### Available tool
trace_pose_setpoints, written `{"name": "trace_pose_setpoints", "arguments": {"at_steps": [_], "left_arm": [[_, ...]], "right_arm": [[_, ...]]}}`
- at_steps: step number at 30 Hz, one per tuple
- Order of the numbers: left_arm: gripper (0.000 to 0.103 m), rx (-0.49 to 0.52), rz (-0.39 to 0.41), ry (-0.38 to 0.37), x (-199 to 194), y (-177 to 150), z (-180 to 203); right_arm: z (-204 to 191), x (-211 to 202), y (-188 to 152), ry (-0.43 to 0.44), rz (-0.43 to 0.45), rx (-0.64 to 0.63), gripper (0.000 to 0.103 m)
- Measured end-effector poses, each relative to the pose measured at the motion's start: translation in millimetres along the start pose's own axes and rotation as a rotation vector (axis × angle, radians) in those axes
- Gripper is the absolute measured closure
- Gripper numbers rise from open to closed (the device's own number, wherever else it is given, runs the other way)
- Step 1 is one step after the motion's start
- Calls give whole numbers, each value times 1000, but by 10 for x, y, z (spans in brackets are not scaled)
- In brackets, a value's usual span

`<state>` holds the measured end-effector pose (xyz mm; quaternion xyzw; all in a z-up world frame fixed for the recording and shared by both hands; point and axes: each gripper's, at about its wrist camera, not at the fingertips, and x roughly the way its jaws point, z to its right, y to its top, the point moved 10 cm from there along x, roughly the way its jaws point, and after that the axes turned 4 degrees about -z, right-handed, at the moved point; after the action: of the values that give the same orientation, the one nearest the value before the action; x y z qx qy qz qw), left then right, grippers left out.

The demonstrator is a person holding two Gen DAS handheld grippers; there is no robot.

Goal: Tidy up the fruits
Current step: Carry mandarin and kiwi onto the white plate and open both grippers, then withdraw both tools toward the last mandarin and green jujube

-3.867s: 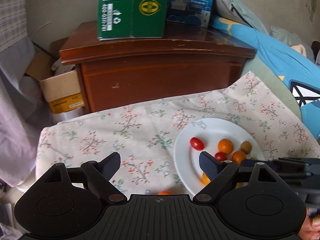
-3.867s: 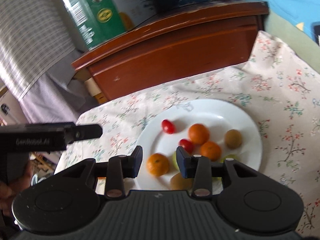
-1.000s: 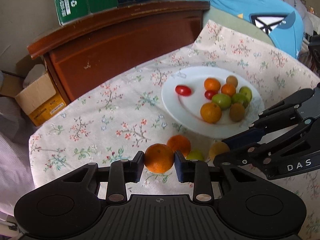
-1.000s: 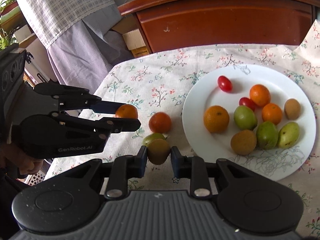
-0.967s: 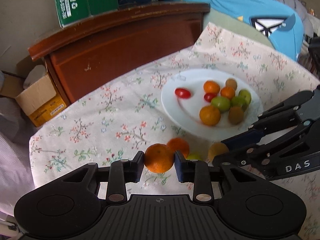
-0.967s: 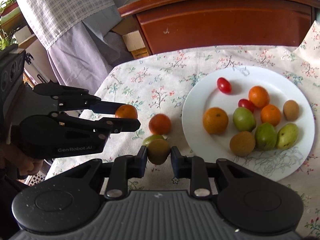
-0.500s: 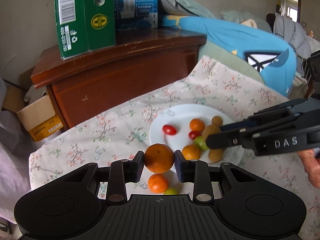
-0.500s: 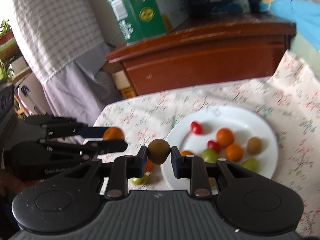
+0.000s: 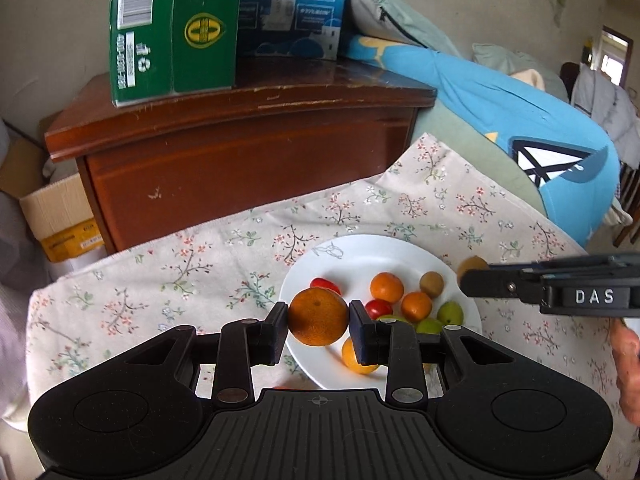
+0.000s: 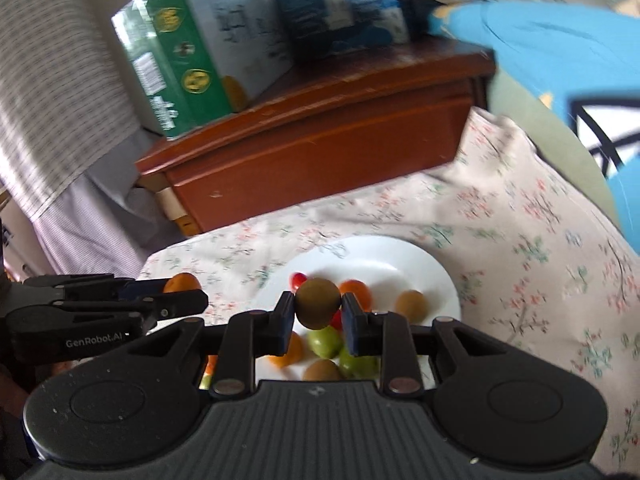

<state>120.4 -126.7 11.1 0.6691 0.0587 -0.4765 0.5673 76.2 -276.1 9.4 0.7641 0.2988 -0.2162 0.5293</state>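
Observation:
My left gripper point(image 9: 319, 317) is shut on an orange point(image 9: 318, 316), held in the air over the near left part of the white plate point(image 9: 360, 252). My right gripper point(image 10: 318, 309) is shut on a brown kiwi point(image 10: 318, 304), raised above the same plate point(image 10: 420, 264). On the plate lie several fruits: small oranges, green fruits, red tomatoes and a brown kiwi point(image 9: 431, 284). In the left wrist view the right gripper point(image 9: 472, 276) comes in from the right with its kiwi at the tip. In the right wrist view the left gripper point(image 10: 176, 290) shows at the left with its orange.
The plate rests on a floral cloth point(image 9: 180, 264). Behind it stands a brown wooden cabinet point(image 9: 248, 148) carrying a green box point(image 9: 172, 28) and a blue box point(image 9: 292, 8). Blue bedding point(image 9: 520, 120) lies at the right, a cardboard box point(image 9: 60, 216) at the left. A person's hand point(image 9: 626, 364) shows at the right edge.
Both grippers have risen from the cloth with their fruits, the orange and the kiwi, and now hang over the plate. Both views have tilted up toward the cabinet.

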Motion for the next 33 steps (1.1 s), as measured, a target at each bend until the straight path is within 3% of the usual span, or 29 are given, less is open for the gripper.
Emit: {"name": "trace_pose_setpoints", "arguments": {"at_steps": [13, 26, 29, 31, 33], "left_arm": [[73, -60, -24, 4, 321, -9, -10], [72, -126, -43, -11, 605, -50, 8], [65, -135, -40, -15, 611, -41, 26], [44, -148, -19, -9, 579, -20, 22], [41, -144, 1, -8, 537, 8, 26]], "right_arm": [[463, 139, -109, -85, -40, 191, 77], [534, 378, -113, -84, -25, 227, 74], [574, 379, -101, -99, -14, 234, 74], [589, 356, -79, -109, 3, 234, 74], [595, 332, -56, -112, 16, 236, 73]]}}
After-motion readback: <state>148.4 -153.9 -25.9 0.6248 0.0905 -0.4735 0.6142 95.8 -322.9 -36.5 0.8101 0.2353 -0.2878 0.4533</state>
